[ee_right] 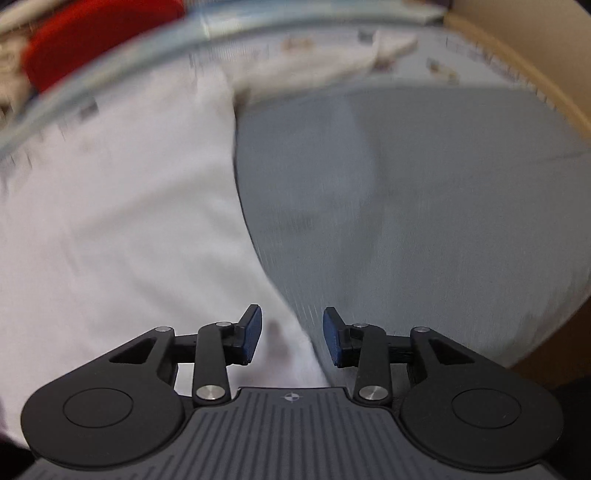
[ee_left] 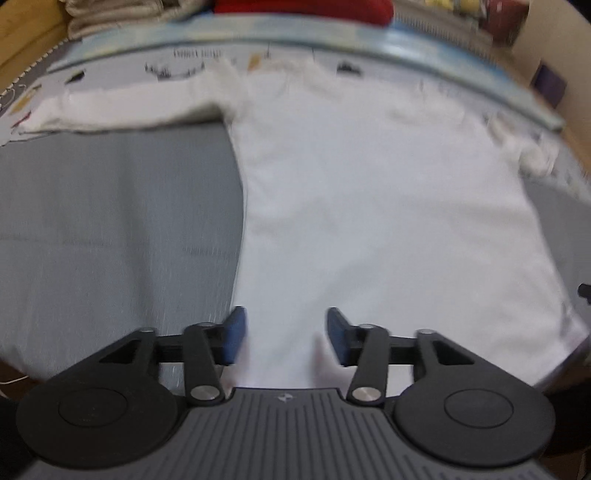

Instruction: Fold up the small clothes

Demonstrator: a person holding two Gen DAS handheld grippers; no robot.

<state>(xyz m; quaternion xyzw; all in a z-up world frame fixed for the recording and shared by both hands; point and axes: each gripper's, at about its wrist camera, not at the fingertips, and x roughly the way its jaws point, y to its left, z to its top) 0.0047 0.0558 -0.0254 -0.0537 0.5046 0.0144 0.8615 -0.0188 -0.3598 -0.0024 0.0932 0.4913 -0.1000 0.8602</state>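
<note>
A white long-sleeved top lies flat on a grey surface, collar at the far end, one sleeve stretched out to the left. My left gripper is open over the top's near left hem, nothing between its blue pads. In the right wrist view the same top fills the left side, its other sleeve reaching to the far right. My right gripper is open and empty over the top's near right edge. Both views are blurred.
A printed light mat lies under the top's far end. A red cloth and a beige knitted pile sit beyond it. The red cloth also shows in the right wrist view. Wooden borders edge the grey surface.
</note>
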